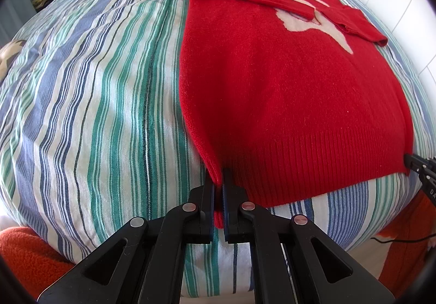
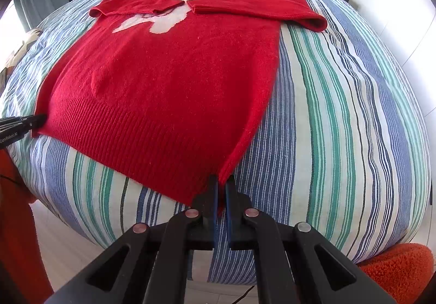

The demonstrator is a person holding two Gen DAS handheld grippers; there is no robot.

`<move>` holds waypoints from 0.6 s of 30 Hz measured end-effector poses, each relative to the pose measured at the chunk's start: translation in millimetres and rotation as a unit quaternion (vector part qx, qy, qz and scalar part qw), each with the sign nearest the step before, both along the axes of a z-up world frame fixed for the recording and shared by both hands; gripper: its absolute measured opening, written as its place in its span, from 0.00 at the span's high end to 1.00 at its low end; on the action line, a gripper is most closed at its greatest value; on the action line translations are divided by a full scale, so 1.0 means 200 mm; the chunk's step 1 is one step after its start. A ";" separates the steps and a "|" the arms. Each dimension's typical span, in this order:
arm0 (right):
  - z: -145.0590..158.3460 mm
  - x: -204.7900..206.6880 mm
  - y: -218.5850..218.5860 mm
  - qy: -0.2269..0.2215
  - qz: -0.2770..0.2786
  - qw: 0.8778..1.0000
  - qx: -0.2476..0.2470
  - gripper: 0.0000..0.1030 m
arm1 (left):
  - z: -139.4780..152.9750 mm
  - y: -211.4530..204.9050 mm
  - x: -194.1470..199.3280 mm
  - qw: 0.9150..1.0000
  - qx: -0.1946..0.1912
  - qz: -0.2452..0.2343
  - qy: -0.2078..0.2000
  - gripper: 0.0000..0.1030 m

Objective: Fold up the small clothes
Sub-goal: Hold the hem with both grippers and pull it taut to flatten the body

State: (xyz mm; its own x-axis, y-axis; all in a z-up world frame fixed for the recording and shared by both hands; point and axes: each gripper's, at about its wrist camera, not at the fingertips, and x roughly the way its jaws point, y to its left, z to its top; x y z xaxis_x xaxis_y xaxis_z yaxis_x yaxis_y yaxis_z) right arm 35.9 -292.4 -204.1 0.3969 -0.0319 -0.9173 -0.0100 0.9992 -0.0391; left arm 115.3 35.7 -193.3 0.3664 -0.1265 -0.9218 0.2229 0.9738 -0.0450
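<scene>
Red sweater (image 2: 163, 80): flat on striped bed (image 2: 340, 113), sleeves folded in. Left tool (image 1: 219, 184) and right tool (image 2: 221, 185) each clamped on a hem corner. Risk: uneven lifting skews fold; thin knit grip may slip.

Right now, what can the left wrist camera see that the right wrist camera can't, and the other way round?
Only the left wrist view shows the left tongs up close, shut on the sweater's left hem corner, with the right tongs a sliver at its edge. Only the right wrist view shows the right tongs up close, shut on the right hem corner, and the white animal motif almost whole. Both show the red sweater flat on the striped bedspread, sleeves folded across the chest, and orange fabric below the bed.
</scene>
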 end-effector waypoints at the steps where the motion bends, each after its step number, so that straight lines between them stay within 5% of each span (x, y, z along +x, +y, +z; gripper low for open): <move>1: 0.00 0.00 0.00 0.000 0.000 1.000 -0.001 0.95 | 0.00 0.00 0.00 1.000 0.000 0.000 0.000 0.97; 18: -0.01 0.00 0.01 0.002 0.004 1.000 -0.016 0.95 | 0.00 -0.03 0.01 1.000 0.020 0.000 -0.002 0.97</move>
State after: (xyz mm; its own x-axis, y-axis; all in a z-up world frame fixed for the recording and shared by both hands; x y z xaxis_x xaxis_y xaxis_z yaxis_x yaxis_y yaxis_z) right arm 35.4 -290.6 -206.2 0.3930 -0.0574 -0.9177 -0.0183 0.9974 -0.0702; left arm 117.0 29.5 -194.1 0.3698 -0.0892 -0.9248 0.2226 0.9749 -0.0050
